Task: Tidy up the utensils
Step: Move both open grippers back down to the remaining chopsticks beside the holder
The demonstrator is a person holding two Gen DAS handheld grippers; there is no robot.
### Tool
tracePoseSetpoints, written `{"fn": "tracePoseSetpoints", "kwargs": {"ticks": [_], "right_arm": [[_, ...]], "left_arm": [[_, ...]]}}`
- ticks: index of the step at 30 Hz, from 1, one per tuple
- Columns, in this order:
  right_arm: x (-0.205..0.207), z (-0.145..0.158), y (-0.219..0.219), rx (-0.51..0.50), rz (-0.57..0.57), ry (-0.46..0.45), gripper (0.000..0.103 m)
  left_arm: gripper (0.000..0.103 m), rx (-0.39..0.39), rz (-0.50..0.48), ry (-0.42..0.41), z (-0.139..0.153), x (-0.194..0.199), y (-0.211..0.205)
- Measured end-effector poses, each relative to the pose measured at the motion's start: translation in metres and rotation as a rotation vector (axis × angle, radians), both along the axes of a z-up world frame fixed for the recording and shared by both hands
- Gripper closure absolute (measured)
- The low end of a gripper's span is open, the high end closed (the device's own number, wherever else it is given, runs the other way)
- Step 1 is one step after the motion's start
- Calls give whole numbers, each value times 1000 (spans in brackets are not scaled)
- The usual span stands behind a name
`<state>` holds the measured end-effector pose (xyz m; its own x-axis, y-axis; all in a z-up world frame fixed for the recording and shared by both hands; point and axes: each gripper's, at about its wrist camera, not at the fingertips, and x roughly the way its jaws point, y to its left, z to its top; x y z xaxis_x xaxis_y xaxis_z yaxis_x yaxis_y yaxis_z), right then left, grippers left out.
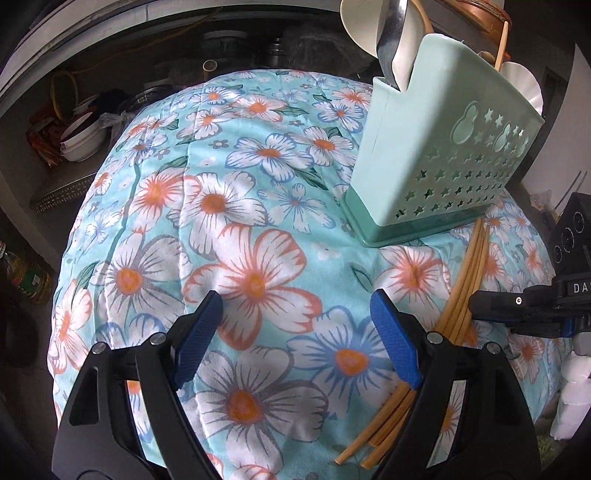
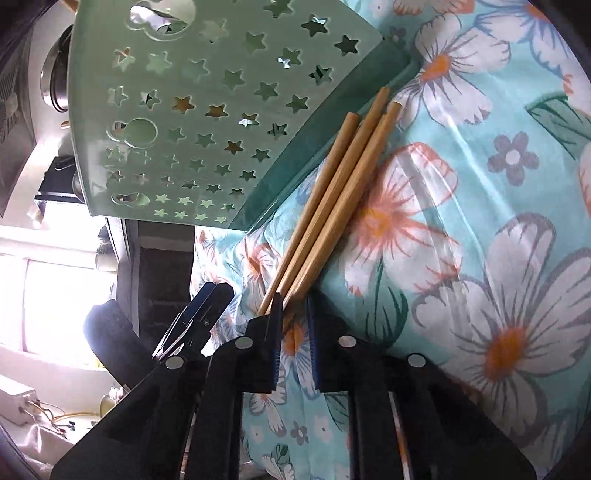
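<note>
The chopsticks (image 2: 332,206) lay bundled near the surface's (image 1: 236,229) right edge, tips against the green utensil holder (image 1: 436,158). Light, stiff, smooth; I judged mid-length safest. My right hand-held gripper (image 2: 295,325) was nearly closed around their ends, left hand-held gripper (image 1: 295,328) wide open, empty.

A: What covers the counter under the left gripper (image 1: 295,339)?

B: Soft printed cloth (image 1: 258,221), matt and creased, with a faint sheen ahead of the right gripper (image 2: 295,314).

A: And the holder (image 1: 436,158) beyond the fingers (image 1: 199,332)?

B: Smooth, semi-matt mint plastic, pierced with stars. A polished metal spoon (image 1: 391,33) stands in it.

A: The chopsticks (image 2: 332,206)?

B: Bare, pale wood or bamboo, dull and smooth, between the right fingers (image 2: 269,354), which are matt black plastic with ribbed blue pads.
</note>
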<state>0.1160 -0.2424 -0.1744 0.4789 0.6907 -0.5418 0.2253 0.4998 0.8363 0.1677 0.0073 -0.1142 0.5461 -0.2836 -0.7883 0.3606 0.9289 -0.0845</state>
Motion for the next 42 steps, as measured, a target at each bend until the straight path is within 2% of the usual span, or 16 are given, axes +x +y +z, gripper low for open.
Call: {"fn": "tracePoseSetpoints", "kwargs": {"ticks": [6, 12, 17, 21, 29, 33, 38, 42], "right_arm": [[-3, -1, -2, 20, -5, -3, 91], [-17, 2, -24, 1, -5, 19, 91], [-35, 18, -55, -126, -44, 38, 91], [-36, 28, -70, -273, -83, 46, 91], [-19, 32, -51, -387, -68, 22, 90], [-15, 34, -44, -411, -53, 4, 90], [-26, 34, -54, -409, -68, 11, 90], [-43, 33, -66, -401, -105, 25, 91]], "left_arm": [[25, -7, 10, 6, 2, 1, 0], [25, -8, 14, -10, 6, -2, -3], [25, -3, -20, -39, 13, -8, -14], [25, -2, -42, -35, 13, -7, -23], [25, 1, -85, -73, 24, -15, -39], [25, -9, -151, -96, 28, -27, -50], [25, 8, -293, -125, 30, -46, -72], [38, 41, -403, -135, 25, -59, -90]]}}
